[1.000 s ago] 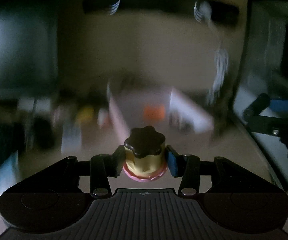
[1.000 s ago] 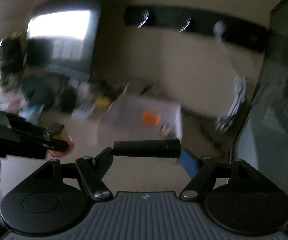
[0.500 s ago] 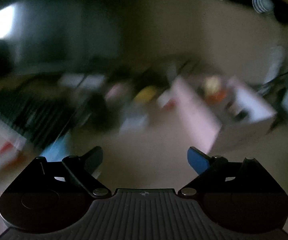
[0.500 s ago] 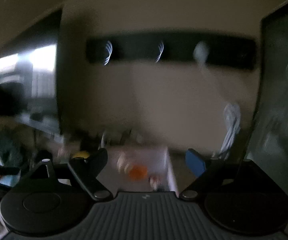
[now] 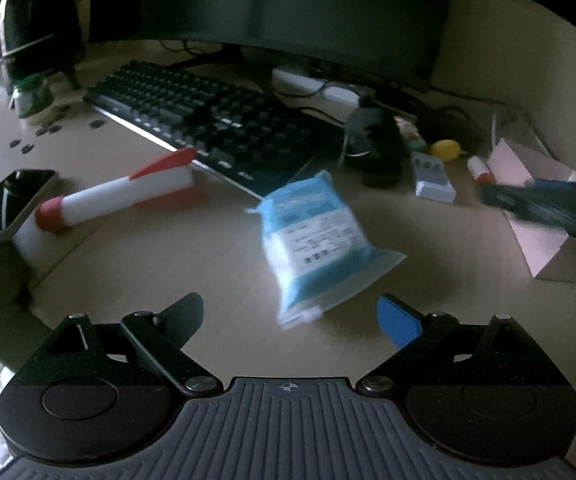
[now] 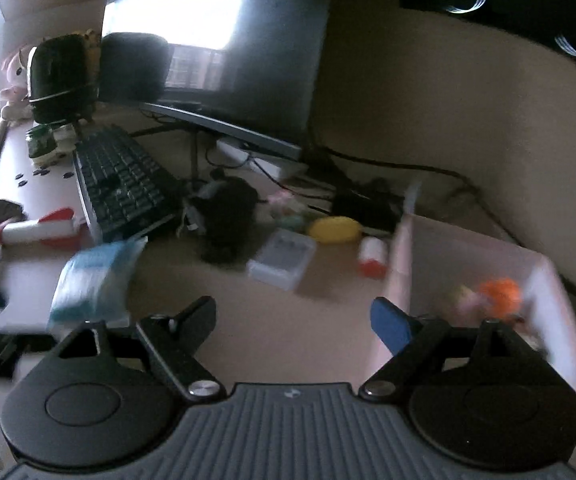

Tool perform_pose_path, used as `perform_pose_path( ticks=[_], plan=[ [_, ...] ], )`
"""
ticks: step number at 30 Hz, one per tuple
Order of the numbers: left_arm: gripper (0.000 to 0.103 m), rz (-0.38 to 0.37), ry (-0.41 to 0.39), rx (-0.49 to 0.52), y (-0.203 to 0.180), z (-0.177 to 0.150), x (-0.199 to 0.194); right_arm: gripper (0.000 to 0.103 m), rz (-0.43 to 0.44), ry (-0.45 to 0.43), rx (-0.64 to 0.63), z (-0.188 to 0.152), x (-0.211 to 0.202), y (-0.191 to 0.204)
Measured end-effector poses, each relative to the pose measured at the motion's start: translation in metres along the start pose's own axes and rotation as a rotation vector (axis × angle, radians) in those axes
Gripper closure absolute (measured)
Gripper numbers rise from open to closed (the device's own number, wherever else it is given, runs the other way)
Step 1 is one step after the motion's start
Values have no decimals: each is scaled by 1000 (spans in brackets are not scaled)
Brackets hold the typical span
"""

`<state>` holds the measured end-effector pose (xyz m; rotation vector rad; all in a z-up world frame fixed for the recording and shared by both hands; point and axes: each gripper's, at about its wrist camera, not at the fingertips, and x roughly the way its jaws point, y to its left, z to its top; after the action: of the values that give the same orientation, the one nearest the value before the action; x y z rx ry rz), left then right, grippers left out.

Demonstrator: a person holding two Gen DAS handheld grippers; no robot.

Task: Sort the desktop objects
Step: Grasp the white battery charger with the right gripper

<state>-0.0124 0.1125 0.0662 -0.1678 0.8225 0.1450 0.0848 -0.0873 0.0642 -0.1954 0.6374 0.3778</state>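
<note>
My left gripper (image 5: 290, 312) stood wide open and empty, its jaws having just opened, above the beige desk (image 5: 192, 264). The blue-and-white soft plastic packet (image 5: 316, 240) lay just ahead of it. My right gripper (image 6: 293, 314) was open with nothing between its jaws, which had just been closing, beside the white open box (image 6: 544, 280)

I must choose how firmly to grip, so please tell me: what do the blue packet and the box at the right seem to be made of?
The blue packet looks like thin, glossy plastic film: crimped end, sheen, soft bulging shape. The box seems to be pale matte cardboard or thin plastic sheet: flat, straight, thin walls; blur leaves this open.
</note>
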Motion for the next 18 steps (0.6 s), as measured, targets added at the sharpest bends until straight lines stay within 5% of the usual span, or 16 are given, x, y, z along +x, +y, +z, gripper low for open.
perform_pose_path(
  ticks=[7,8,9,12,18],
  plan=[
    [6,-36,13,25,22,-2,-11,31,-91,87,93,27,107,16],
    [6,-38,17,22,25,-1,-10,36,-103,94,85,27,114,17],
    [6,-39,18,23,27,-1,-9,54,-96,113,77,26,121,18],
    [6,-43,17,20,32,0,-6,55,-70,121,98,22,113,14],
    [6,-97,7,29,16,7,2,55,62,121,55,-20,31,7]
  ],
)
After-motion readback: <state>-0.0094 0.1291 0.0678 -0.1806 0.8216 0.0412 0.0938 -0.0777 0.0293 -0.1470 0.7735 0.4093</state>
